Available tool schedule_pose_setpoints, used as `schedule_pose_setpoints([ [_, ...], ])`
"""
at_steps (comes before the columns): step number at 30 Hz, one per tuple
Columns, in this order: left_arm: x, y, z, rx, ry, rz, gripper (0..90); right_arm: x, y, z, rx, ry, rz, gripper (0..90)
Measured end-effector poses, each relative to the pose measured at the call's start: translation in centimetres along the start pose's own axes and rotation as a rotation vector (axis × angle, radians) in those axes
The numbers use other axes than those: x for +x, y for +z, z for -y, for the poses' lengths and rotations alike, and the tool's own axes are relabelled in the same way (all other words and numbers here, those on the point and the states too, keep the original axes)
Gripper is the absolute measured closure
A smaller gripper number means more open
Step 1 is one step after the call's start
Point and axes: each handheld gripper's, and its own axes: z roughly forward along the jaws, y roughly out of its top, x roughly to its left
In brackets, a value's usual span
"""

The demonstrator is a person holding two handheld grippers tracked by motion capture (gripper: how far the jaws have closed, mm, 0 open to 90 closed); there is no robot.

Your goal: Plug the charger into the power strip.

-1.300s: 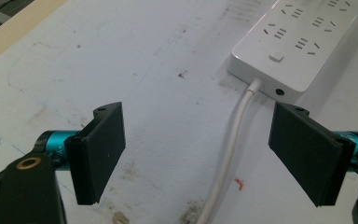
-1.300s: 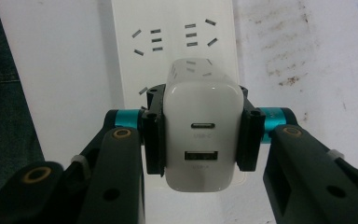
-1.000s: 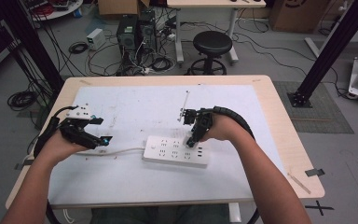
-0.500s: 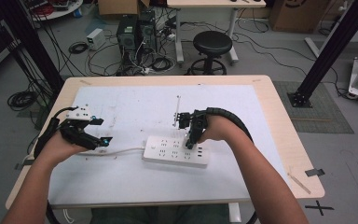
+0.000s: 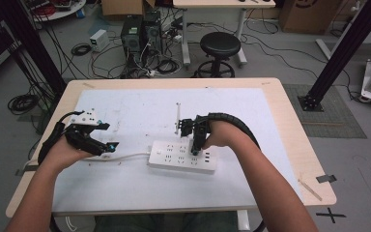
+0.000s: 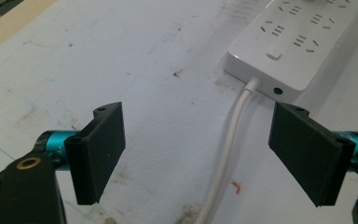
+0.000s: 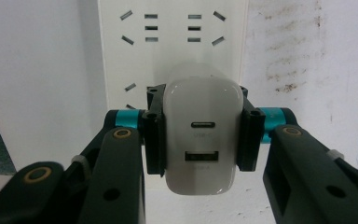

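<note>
Right gripper (image 7: 200, 140) clamps a white charger (image 7: 201, 135) by its sides, jaws snug, ports facing the camera, held right over the strip (image 5: 182, 157) near the desk's (image 5: 290, 145) front edge, probably so the prongs meet a socket squarely. Left gripper (image 6: 200, 154) hovers wide open, straddling the strip's cord (image 6: 226, 149) toward the left edge, holding nothing. Far half of the desk lies bare; stool (image 5: 220, 46) beyond.

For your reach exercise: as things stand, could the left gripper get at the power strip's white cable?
Probably yes. The left gripper is open, its jaws standing either side of the cable lying on the table, with nothing between. The right gripper is busy at the strip, clear of the cable.
</note>
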Motion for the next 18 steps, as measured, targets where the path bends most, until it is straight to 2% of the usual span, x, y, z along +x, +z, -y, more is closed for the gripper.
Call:
schedule_pose_setpoints([
  [4,0.03,0.11,0.01,0.001,-0.003,-0.001,18.7,-0.41,0.08,-0.07,-0.001,0.005,-0.016,63.7],
  [5,0.01,0.11,-0.05,0.004,0.001,-0.001,18.7,0.0,0.87,-0.46,0.031,-0.005,0.002,63.7],
  [10,-0.05,0.07,-0.06,0.001,0.001,-0.002,18.7,-0.44,0.87,0.0,0.004,0.018,-0.023,63.8],
  [12,-0.07,0.18,-0.04,0.002,-0.005,-0.001,18.7,-0.07,0.87,0.09,-0.001,0.023,-0.005,63.9],
  [14,-0.07,0.3,-0.15,0.008,0.0,0.003,18.7,-0.13,0.91,0.05,0.0,0.006,-0.003,63.9],
  [15,-0.09,0.36,-0.23,0.008,0.003,0.002,18.7,0.02,0.92,-0.05,0.006,0.019,-0.002,63.9],
  [18,-0.11,0.46,-0.3,0.008,0.006,0.002,18.7,0.02,0.99,-0.11,0.008,0.011,0.003,63.9],
])
